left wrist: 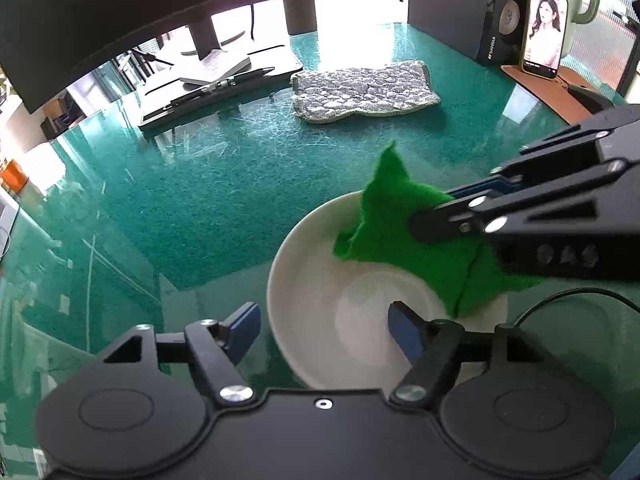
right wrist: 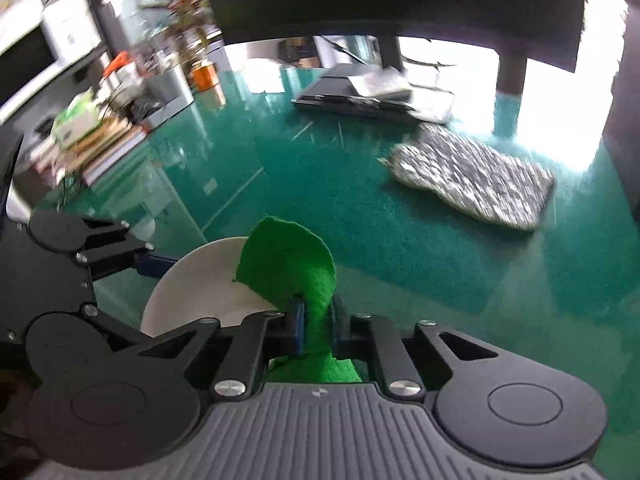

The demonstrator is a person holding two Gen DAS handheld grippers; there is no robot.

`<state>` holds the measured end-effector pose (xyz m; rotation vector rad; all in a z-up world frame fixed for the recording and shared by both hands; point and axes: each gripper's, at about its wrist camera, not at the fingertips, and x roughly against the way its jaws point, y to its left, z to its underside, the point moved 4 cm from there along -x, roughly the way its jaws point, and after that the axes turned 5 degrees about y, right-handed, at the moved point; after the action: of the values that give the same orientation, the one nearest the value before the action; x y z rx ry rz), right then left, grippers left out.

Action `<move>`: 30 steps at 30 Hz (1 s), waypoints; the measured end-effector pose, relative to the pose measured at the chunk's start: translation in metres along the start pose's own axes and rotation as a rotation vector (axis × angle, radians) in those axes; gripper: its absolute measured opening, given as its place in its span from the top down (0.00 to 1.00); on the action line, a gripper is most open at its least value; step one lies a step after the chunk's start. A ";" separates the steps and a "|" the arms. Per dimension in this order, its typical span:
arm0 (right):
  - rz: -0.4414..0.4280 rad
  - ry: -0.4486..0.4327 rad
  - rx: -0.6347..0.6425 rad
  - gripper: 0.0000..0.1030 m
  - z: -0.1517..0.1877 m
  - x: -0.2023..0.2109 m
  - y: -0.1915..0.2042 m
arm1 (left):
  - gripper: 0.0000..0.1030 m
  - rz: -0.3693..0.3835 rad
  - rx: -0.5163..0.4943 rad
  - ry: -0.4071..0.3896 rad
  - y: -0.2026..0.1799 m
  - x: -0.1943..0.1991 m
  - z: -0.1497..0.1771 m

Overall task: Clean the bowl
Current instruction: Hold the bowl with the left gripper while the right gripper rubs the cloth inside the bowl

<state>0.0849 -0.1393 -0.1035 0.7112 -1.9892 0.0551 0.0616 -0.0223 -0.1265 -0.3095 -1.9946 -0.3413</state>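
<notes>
Bowl [left wrist: 320, 320], smooth white, straddled by released left hand-held gripper [left wrist: 324, 326]; right hand-held gripper [right wrist: 318, 320] pinches fuzzy green cloth [right wrist: 292, 264].

Right gripper [left wrist: 424, 228] presses green cloth [left wrist: 400, 232] (apparently clamped) into bowl [left wrist: 312, 280].

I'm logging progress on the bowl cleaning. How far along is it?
Done: the right gripper is shut on the green cloth, and the left gripper straddles the white bowl rim, jaws open. In hand: the cloth lies against the bowl's inner wall. Left: wiping the bare bowl floor, then releasing.
</notes>
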 end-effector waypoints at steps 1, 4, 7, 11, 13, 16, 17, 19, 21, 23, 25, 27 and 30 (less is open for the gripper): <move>-0.008 0.005 -0.006 0.89 -0.002 -0.001 -0.001 | 0.36 0.007 -0.022 0.003 -0.001 0.000 -0.001; -0.033 0.018 -0.025 0.88 -0.007 -0.004 -0.005 | 0.43 0.021 -0.092 0.013 -0.006 0.000 -0.007; -0.051 0.023 -0.009 0.86 -0.017 -0.013 -0.005 | 0.45 0.021 -0.082 0.015 -0.001 -0.002 -0.008; -0.077 0.018 -0.013 0.85 -0.024 -0.018 -0.007 | 0.48 0.018 -0.086 0.028 0.006 -0.004 -0.011; -0.086 0.015 -0.027 0.86 -0.023 -0.018 -0.009 | 0.49 0.027 -0.088 0.031 0.007 -0.005 -0.012; -0.095 0.010 -0.085 0.86 -0.008 -0.004 -0.016 | 0.45 0.051 -0.068 0.029 0.011 -0.007 -0.013; -0.089 0.007 -0.097 0.84 -0.001 0.001 -0.017 | 0.31 0.044 -0.068 0.029 0.013 -0.009 -0.013; -0.087 0.009 -0.127 0.83 0.008 0.007 -0.018 | 0.05 0.015 -0.073 0.031 0.016 -0.014 -0.013; -0.083 0.007 -0.157 0.83 0.014 0.012 -0.018 | 0.00 -0.020 -0.104 0.039 0.013 -0.015 -0.013; -0.075 0.001 -0.185 0.83 0.018 0.014 -0.019 | 0.10 -0.044 -0.060 0.089 0.011 -0.013 -0.015; -0.066 -0.005 -0.214 0.84 0.022 0.017 -0.019 | 0.41 -0.063 0.021 0.090 0.012 -0.006 -0.017; -0.057 -0.016 -0.235 0.84 0.025 0.015 -0.022 | 0.64 -0.045 0.096 0.087 0.015 -0.001 -0.016; -0.061 -0.021 -0.248 0.85 0.026 0.015 -0.025 | 0.83 0.027 0.139 0.097 0.009 0.003 -0.010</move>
<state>0.0720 -0.1748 -0.1110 0.6118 -1.9500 -0.2328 0.0722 -0.0176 -0.1184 -0.2268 -1.9064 -0.1956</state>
